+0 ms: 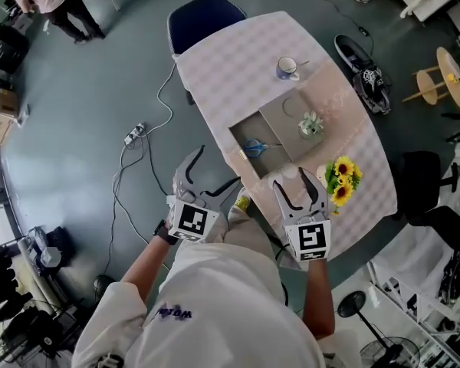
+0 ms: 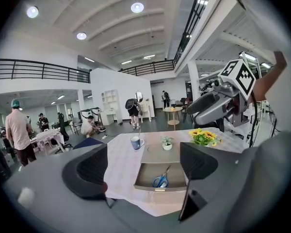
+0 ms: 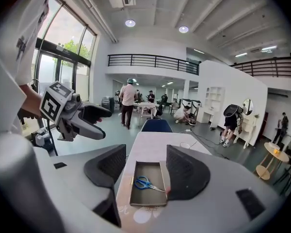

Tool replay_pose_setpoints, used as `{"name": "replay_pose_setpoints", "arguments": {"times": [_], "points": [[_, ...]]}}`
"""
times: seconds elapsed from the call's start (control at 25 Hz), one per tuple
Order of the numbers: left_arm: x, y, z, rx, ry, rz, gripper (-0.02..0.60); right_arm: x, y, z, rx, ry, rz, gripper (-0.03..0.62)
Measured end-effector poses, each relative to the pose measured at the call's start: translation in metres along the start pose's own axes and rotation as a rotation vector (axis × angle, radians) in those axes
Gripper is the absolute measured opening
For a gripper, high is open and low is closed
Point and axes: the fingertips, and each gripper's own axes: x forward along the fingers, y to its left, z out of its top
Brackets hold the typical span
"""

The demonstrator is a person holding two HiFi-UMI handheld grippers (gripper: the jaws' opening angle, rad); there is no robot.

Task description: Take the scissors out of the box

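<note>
Blue-handled scissors (image 1: 254, 147) (image 2: 160, 179) (image 3: 144, 182) lie in the pulled-out drawer (image 1: 238, 138) of a flat grey box (image 1: 287, 113) on the checked table (image 1: 238, 60). My left gripper (image 1: 218, 167) (image 2: 144, 166) hangs open off the table's near edge, short of the drawer, with nothing between its jaws. Just to its right, at the near edge of the table, my right gripper (image 1: 290, 176) (image 3: 144, 168) is open and empty too, pointing toward the drawer. Each gripper also shows in the other's view: the right gripper (image 2: 218, 101) and the left gripper (image 3: 77, 115).
A blue-and-white mug (image 1: 287, 68) stands beyond the box, and a small potted plant (image 1: 310, 123) sits on the box top. Sunflowers (image 1: 341, 179) lie right of my right gripper. A dark blue chair (image 1: 203, 18) is at the far end. A power strip (image 1: 134, 134) and cables lie on the floor.
</note>
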Motion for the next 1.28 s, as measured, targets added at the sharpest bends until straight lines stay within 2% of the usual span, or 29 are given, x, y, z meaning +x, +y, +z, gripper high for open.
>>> {"name": "replay_pose_setpoints", "arguments": {"times": [0.24, 0.64, 0.76, 1.0, 1.28], "points": [[0.024, 0.007, -0.024, -0.02, 0.051, -0.003, 0.463, 0.034, -0.013, -0.017, -0.029, 0.06, 0.045, 0.244], [0.058, 0.01, -0.069, -0.025, 0.126, -0.081, 0.451, 0.094, -0.007, -0.049, -0.124, 0.177, 0.113, 0.222], [0.07, 0.01, -0.085, -0.01, 0.153, -0.095, 0.448, 0.115, -0.004, -0.069, -0.174, 0.229, 0.151, 0.221], [0.091, -0.001, -0.118, 0.05, 0.211, -0.185, 0.448, 0.15, -0.002, -0.114, -0.301, 0.356, 0.226, 0.204], [0.114, -0.007, -0.15, 0.116, 0.264, -0.246, 0.442, 0.192, 0.009, -0.158, -0.358, 0.462, 0.35, 0.187]]}}
